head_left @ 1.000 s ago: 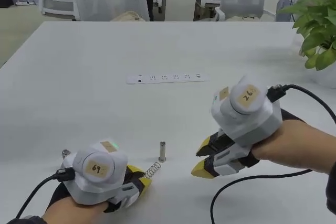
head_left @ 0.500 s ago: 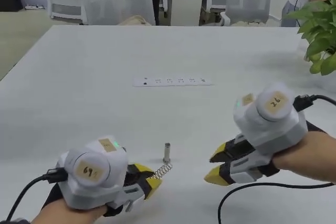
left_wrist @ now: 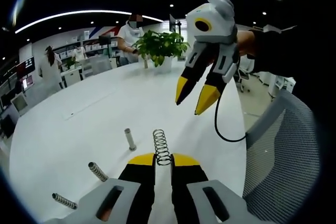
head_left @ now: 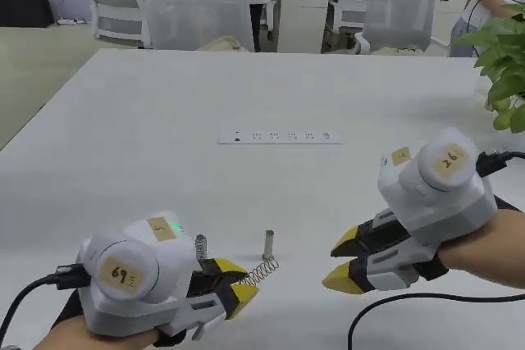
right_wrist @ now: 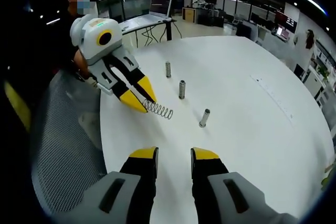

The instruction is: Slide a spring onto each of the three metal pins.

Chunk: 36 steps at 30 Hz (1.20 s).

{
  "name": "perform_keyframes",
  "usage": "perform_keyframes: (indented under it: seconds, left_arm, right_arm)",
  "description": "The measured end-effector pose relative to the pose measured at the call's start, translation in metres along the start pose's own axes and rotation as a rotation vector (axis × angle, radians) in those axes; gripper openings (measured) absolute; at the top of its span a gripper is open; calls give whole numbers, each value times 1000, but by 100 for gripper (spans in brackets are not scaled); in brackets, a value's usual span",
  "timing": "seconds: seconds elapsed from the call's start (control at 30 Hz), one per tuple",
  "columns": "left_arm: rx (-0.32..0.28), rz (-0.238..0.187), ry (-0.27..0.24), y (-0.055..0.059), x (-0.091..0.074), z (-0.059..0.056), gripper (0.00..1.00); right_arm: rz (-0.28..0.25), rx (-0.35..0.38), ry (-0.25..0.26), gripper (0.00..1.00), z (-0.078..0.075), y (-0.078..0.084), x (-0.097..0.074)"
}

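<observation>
Two pins already carry springs: the nearer sprung pin (right_wrist: pixel 181 88) and the farther sprung pin (right_wrist: pixel 168 69) stand in a row beyond the bare pin (head_left: pixel 268 245), on my left gripper's side. My left gripper (head_left: pixel 238 284) pinches one end of a loose spring (head_left: pixel 262 271). Its free end points at the bare pin's base, just beside it, though I can't quite tell if they touch. My right gripper (head_left: pixel 338 264) hovers on the bare pin's other side, jaws parted and holding nothing.

The lower part of one sprung pin (head_left: pixel 200 246) is hidden behind the left gripper (head_left: pixel 244 284). The near end of the spring (head_left: pixel 264 270) is covered by its jaws. The plant (head_left: pixel 502 71) is cut off at the right edge.
</observation>
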<state>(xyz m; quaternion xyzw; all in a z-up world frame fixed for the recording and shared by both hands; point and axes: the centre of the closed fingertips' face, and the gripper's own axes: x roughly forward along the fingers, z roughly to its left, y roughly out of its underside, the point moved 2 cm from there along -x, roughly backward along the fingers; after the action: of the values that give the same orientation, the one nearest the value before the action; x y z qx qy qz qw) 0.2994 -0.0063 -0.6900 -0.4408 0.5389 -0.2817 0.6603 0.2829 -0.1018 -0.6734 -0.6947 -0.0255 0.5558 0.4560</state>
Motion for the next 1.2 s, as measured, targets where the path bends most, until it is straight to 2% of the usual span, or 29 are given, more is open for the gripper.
perform_keyframes:
  seconds: [0.17,0.57,0.83,1.2]
  left_arm:
    - [29,-7,24,-4,-5,-7,3]
    - [132,-11,118,-12,-10,-32,3]
    - [167,-12,157,-15,-10,-39,3]
    - [190,-23,184,-18,-10,-44,3]
  right_arm:
    - [-7,-40,-39,23,9,-10,4]
    - [-10,-118,-133,21,31,-17,12]
    - [-3,-138,-177,20,39,-15,17]
    - [9,-150,-208,16,45,-11,21]
